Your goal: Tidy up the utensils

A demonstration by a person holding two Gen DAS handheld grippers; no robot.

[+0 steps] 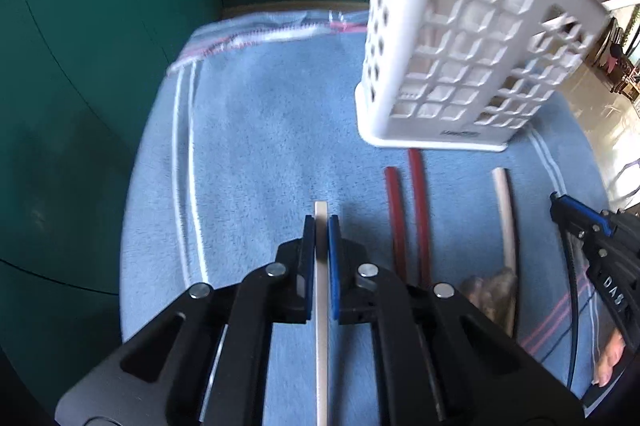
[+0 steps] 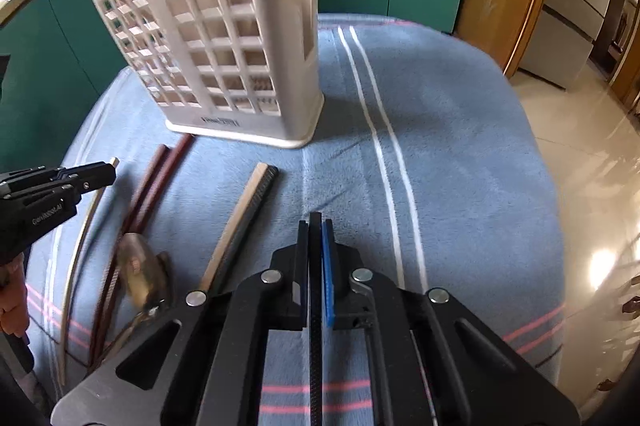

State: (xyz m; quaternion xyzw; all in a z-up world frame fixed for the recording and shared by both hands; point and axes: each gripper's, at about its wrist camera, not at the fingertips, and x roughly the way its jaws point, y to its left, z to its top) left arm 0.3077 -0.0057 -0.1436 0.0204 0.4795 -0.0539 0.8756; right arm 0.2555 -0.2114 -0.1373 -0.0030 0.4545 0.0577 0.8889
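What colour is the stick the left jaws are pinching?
The chopstick is cream-white, clearest in the left wrist view.

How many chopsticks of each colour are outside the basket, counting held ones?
Beige chopsticks: 2, one in the left gripper
Red-brown chopsticks: 2
Black chopsticks: 2, one in the right gripper
Total: 6

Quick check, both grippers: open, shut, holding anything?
Left gripper: shut on a white chopstick.
Right gripper: shut on a black chopstick.
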